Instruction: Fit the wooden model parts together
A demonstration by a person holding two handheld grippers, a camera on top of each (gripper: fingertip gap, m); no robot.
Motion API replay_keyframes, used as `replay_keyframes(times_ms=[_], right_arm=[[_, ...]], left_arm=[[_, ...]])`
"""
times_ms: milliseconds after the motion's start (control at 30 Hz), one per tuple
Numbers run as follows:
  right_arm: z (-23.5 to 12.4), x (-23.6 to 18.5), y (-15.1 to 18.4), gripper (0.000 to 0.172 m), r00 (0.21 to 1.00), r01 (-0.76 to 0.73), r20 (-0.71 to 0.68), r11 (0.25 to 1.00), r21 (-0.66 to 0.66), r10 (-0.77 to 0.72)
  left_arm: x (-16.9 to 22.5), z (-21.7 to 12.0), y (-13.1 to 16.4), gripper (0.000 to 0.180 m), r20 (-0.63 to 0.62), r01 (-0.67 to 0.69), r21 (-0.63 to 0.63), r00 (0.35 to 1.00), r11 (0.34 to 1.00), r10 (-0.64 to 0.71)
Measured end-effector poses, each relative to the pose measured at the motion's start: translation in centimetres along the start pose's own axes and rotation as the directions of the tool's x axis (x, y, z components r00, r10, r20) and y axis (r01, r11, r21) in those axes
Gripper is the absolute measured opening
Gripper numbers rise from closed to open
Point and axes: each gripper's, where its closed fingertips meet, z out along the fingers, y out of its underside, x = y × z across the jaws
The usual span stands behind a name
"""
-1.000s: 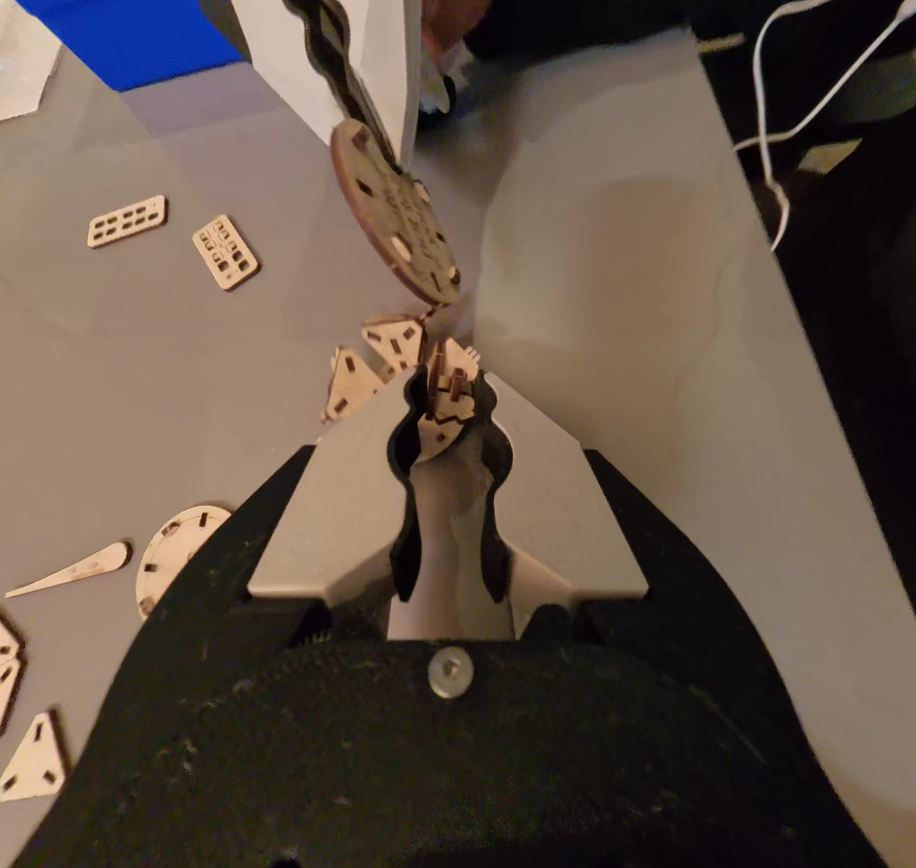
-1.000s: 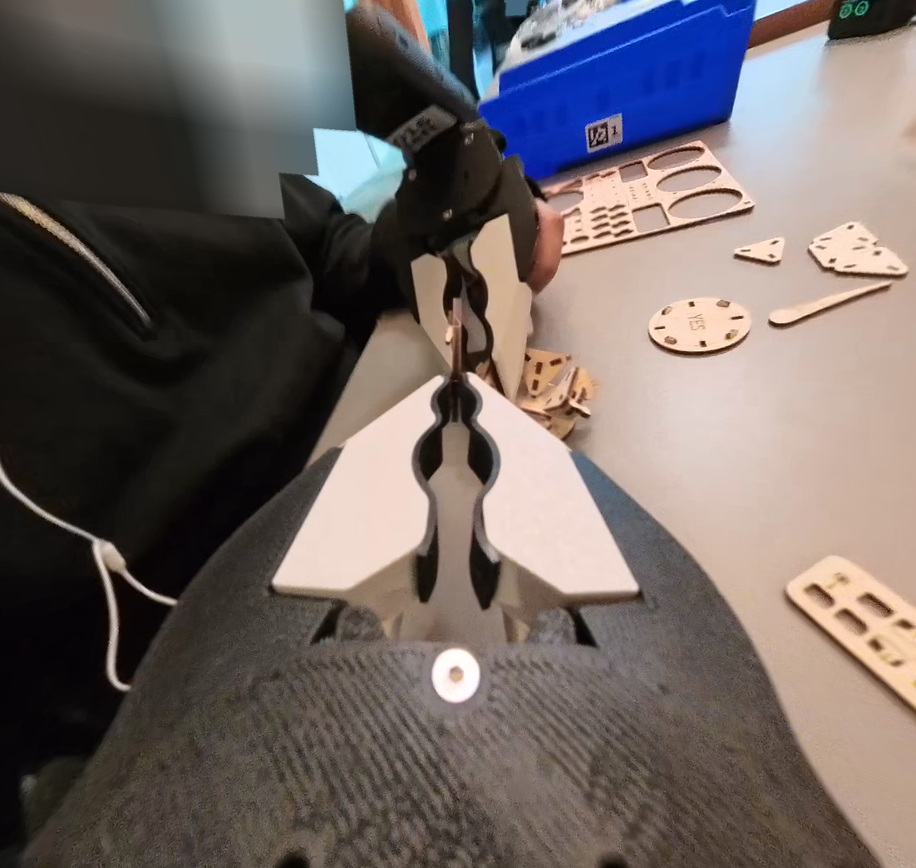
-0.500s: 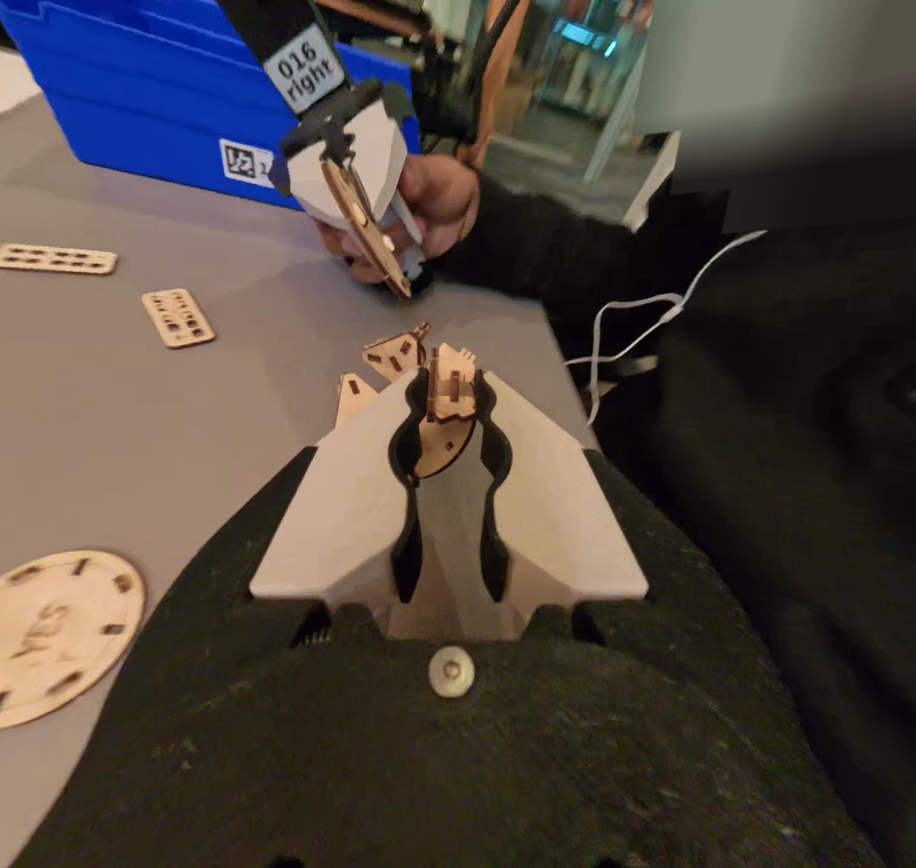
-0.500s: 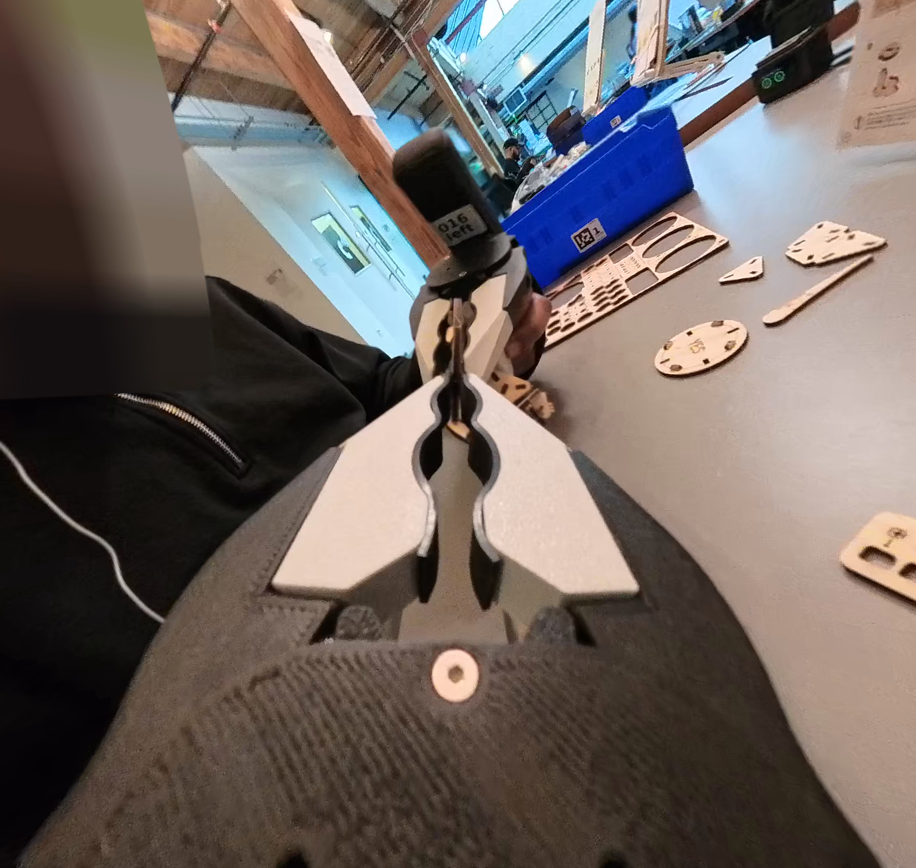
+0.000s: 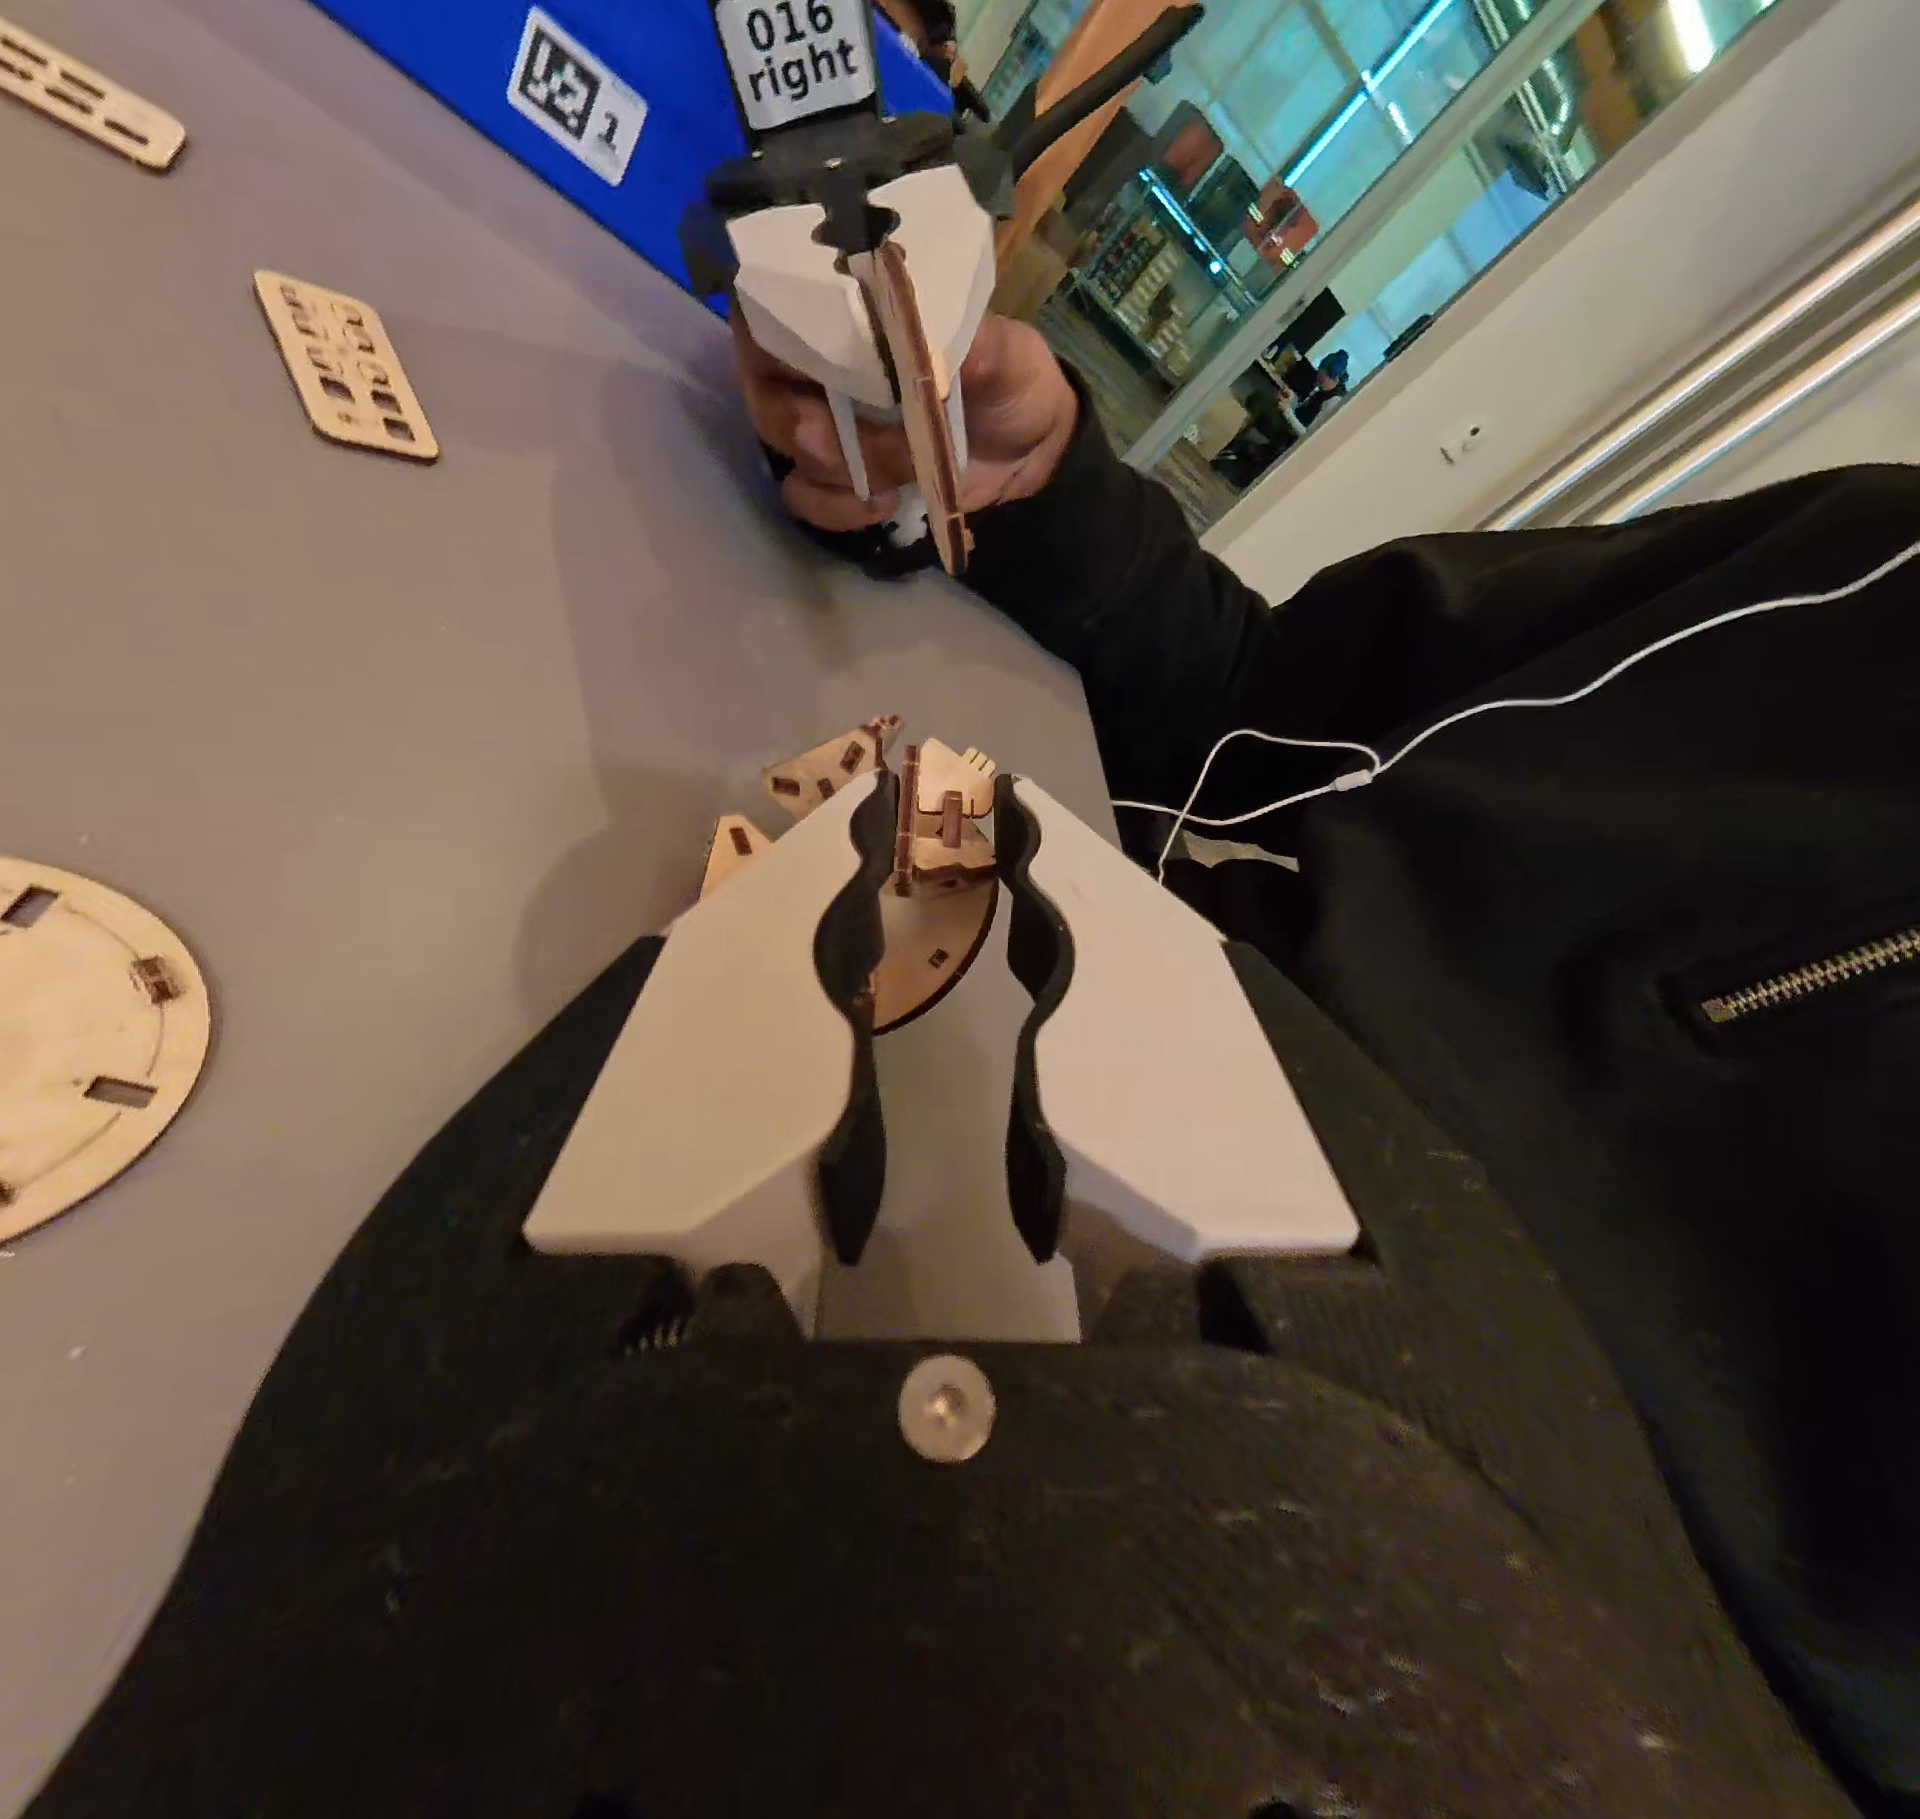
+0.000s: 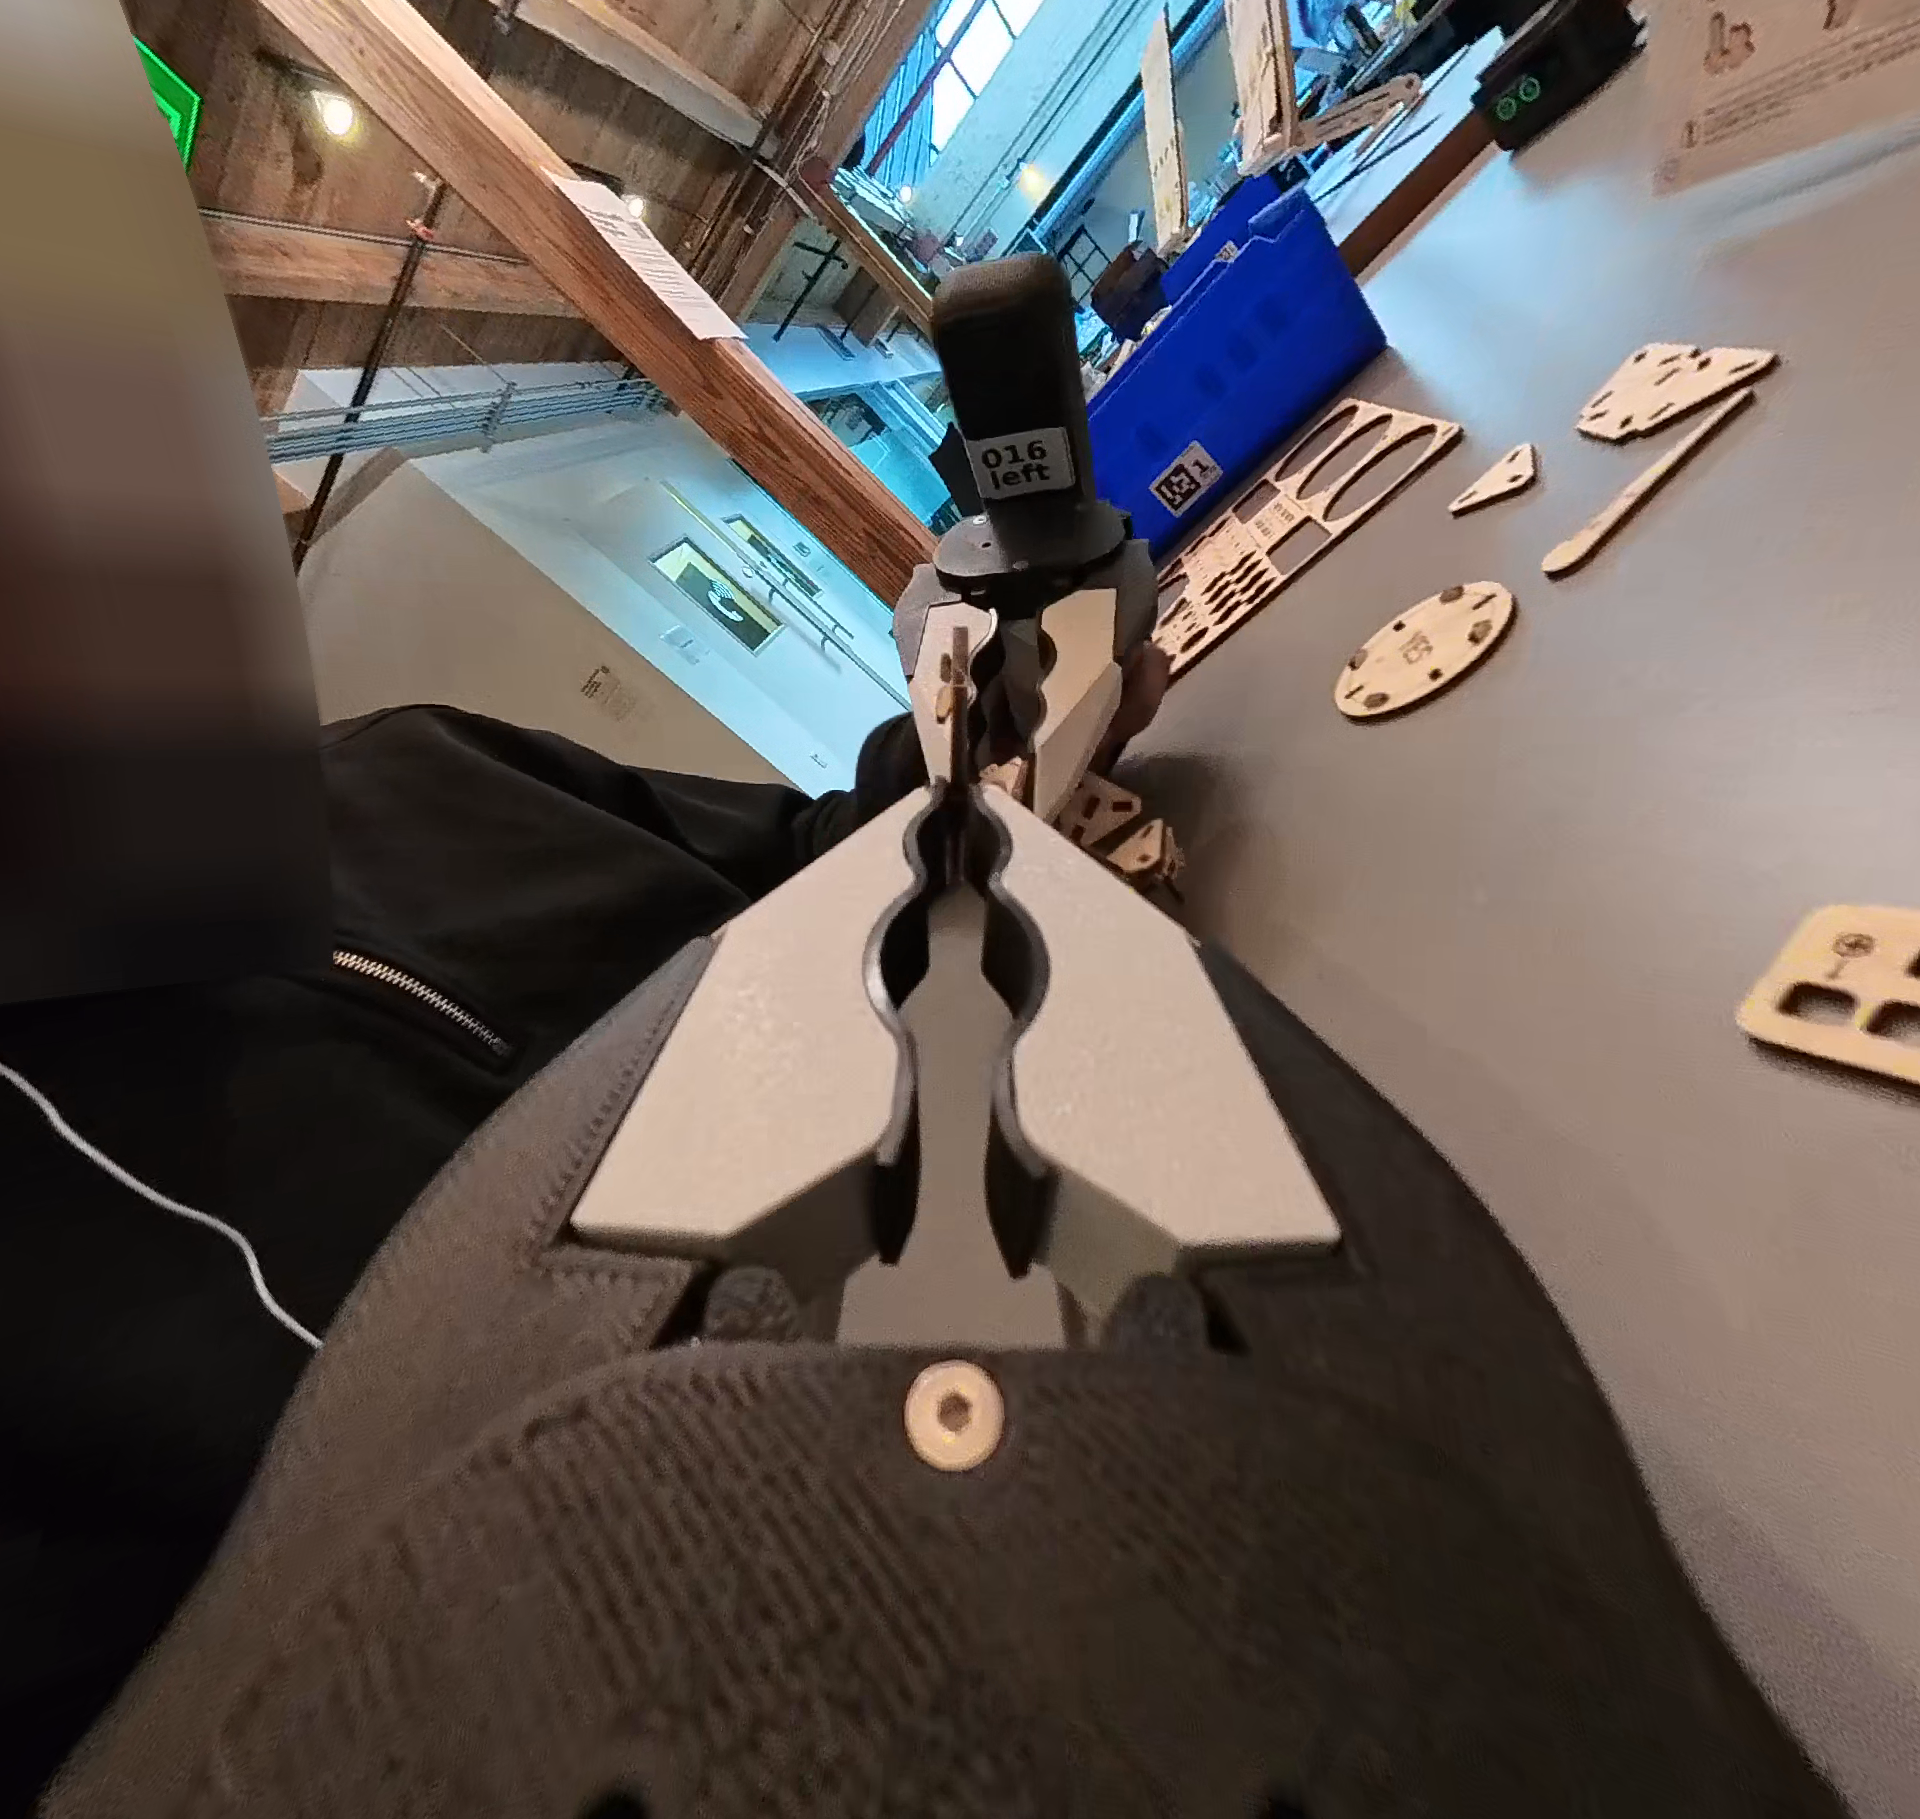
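- Right now your left claw (image 5: 943, 834) is clenched on a small assembly of pale laser-cut plywood pieces (image 5: 940, 839): upright slotted plates on a round base, black pads pressing on both sides.
- Just beyond it, loose triangular plywood pieces with slots (image 5: 821, 777) lie on the grey tabletop (image 5: 468, 647), near its edge.
- Your right claw (image 6: 958, 813) is clenched on a thin round plywood disc (image 5: 925, 419), seen edge-on; the fingertips meet on it.
- In the left wrist view the disc hangs down out of the white fingers (image 5: 800, 315), and your hand (image 5: 997, 419) on the handle sits behind it.
- The two claws face each other, both low over the tabletop's near edge; in the right wrist view the disc's edge lines up with the left claw (image 6: 1013, 689).
- Other parts on the tabletop, all apart from both claws:
  - flat round plywood disc with slots (image 5: 83, 1042), to the left of the left claw
  - rectangular plywood plate with cut-outs (image 5: 343, 367)
  - long slotted plywood strip (image 5: 83, 102)
  - large plywood offcut sheet with oval holes (image 6: 1299, 512), against the blue plastic bin (image 6: 1236, 377)
  - narrow teardrop-shaped plywood stick (image 6: 1652, 496), small triangle (image 6: 1496, 481)
- Black jacket with a zip (image 5: 1558, 938) and a thin white cable (image 5: 1455, 730) are on the right of the left wrist view.
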Motion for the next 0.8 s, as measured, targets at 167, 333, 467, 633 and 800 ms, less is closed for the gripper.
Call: replay_keyframes(times_ms=[167, 333, 467, 633, 800], right_arm=[[-0.1, 0.7, 0.1, 0.000, 0.998, -0.052, -0.025, 0.999, 0.004, 0.052], [-0.2, 1.3, 0.1, 0.000, 0.996, -0.072, -0.060, 0.997, 0.004, 0.072], [-0.2, 1.2, 0.1, 0.000, 0.996, -0.066, -0.060, 0.998, 0.003, 0.066], [-0.2, -0.1, -0.7, 0.000, 0.986, 0.146, -0.077, 0.989, -0.001, -0.146], [0.0, -0.8, -0.2, 0.000, 0.833, 0.498, -0.192, 0.854, -0.147, -0.519]], left_arm=[[-0.9, -0.1, 0.3, 0.014, 0.002, 0.091, 0.001, 0.996, 0.996, -0.091], [-1.3, -0.6, -0.2, 0.014, -0.010, 0.128, 0.041, 0.992, 0.991, -0.127], [-1.0, -0.5, -0.2, 0.012, -0.028, 0.126, 0.035, 0.992, 0.991, -0.125], [-0.6, -0.6, -0.3, 0.016, -0.050, 0.120, 0.038, 0.992, 0.992, -0.118], [-1.0, -1.2, -0.8, 0.017, -0.018, 0.100, 0.069, 0.995, 0.993, -0.099]])
